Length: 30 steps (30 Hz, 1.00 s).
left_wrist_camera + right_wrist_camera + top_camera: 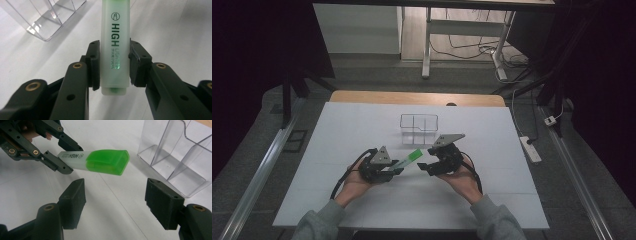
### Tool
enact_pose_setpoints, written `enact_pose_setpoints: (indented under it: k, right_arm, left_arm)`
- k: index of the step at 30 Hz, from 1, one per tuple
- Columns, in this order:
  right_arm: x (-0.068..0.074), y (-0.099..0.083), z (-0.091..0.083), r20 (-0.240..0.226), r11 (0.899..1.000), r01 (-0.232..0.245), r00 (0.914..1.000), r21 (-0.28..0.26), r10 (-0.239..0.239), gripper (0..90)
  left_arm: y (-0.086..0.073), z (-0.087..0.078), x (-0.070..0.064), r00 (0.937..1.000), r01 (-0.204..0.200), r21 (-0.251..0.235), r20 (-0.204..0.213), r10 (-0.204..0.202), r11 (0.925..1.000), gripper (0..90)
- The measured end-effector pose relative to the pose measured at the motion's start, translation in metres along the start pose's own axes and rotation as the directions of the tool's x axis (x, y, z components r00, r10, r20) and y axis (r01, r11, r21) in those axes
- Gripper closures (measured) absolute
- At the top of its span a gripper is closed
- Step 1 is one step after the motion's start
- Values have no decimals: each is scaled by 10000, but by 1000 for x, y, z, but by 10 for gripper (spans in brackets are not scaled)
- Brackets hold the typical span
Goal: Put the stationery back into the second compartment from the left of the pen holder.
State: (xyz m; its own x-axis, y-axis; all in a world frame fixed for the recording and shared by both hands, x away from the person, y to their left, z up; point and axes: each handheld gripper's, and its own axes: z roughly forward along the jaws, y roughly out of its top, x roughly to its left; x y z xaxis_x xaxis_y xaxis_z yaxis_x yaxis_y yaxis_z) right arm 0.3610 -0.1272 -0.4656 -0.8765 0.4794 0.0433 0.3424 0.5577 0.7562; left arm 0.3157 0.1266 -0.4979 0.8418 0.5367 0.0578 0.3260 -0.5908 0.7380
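The left tool (115, 67) is clamped on a green highlighter (115, 50), its two black jaws pressing the pale barrel from either side near the butt end, just below the printed word HIGH. In the high view the left tool (396, 169) holds the highlighter (408, 158) off the white table (337, 135), cap end slanting up and away toward the clear organizer (419, 129). The right tool (120, 197) stands with its jaws wide apart and nothing between them; the highlighter's bright green cap (107, 162) hangs just beyond that gap, not touching either jaw. In the high view the right tool (424, 167) sits just beside the cap, nearer the person than the organizer. The organizer (172, 155), a transparent box with dividers, stands on the table just beyond both tools.
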Motion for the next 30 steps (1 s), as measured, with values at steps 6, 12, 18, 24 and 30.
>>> enact_pose_setpoints:
  k: [6,12,18,24,30]
  right_arm:
    - [1,0,2,-160,10000,-88,9998,-43,88,326]
    - [2,0,6,-205,9998,-185,9996,-15,184,328]
    - [4,0,9,-361,9997,-252,9990,-20,252,336]
    - [5,1,10,-447,9997,-216,9988,-60,213,368]
    - [5,0,12,-397,9996,-296,9988,37,297,398]
  left_arm:
    - [1,3,-5,9999,-134,-35,21,134,9999,646]
    - [3,6,-10,9995,-319,-205,-24,319,9993,646]
    - [3,10,-14,9990,-446,-109,-83,445,9989,646]
    - [4,13,-16,9986,-524,-68,-79,523,9986,645]
    - [4,15,-17,9983,-556,-1,-151,556,9985,644]
